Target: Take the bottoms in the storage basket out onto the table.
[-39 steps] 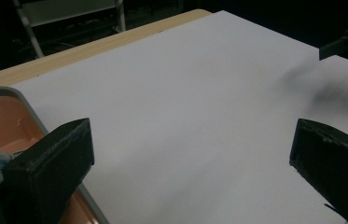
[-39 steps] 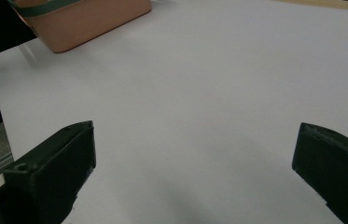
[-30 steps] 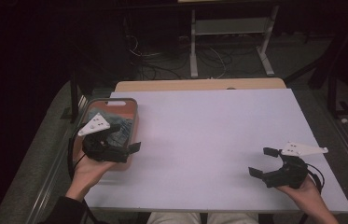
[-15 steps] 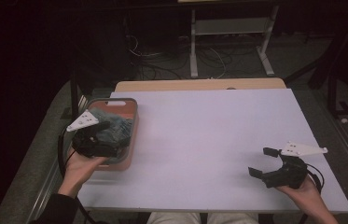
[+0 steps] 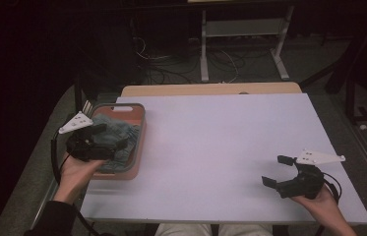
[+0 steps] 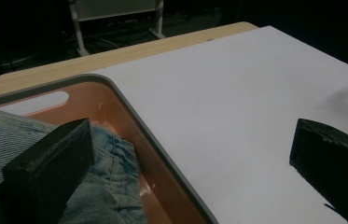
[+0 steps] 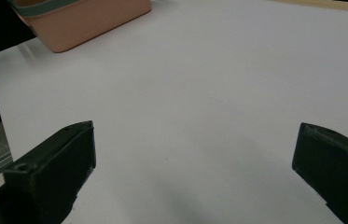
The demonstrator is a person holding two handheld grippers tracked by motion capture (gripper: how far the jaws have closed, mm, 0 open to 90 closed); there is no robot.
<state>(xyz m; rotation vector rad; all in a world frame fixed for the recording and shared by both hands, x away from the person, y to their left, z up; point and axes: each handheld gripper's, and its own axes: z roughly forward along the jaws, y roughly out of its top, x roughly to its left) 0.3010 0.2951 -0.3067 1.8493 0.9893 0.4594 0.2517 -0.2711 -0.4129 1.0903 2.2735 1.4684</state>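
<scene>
A pink bin [image 5: 139, 142] with a grey rim [image 6: 129, 105] stands at the table's left edge, holding crumpled blue denim [image 5: 117, 135] [image 6: 111, 186]. My left gripper [image 5: 109, 136] hovers open over the bin, one jaw above the denim and the other out over the table beyond the bin's wall; in the left gripper view its gripper midpoint [image 6: 190, 168] lies over the rim. My right gripper [image 5: 277, 169] rests open near the front right of the white table [image 5: 220, 142], nothing between its jaws [image 7: 195, 172]. The bin's corner [image 7: 92, 23] shows far off.
A wooden strip [image 5: 210, 89] runs along the table's far edge. Beyond it stand a metal frame [image 5: 242, 44] and cables on a dark floor. A person's hands hold both grippers from the near side.
My left gripper has moved left and away from the front edge, from beside the bin's near end to over the denim. The right gripper has stayed put.
</scene>
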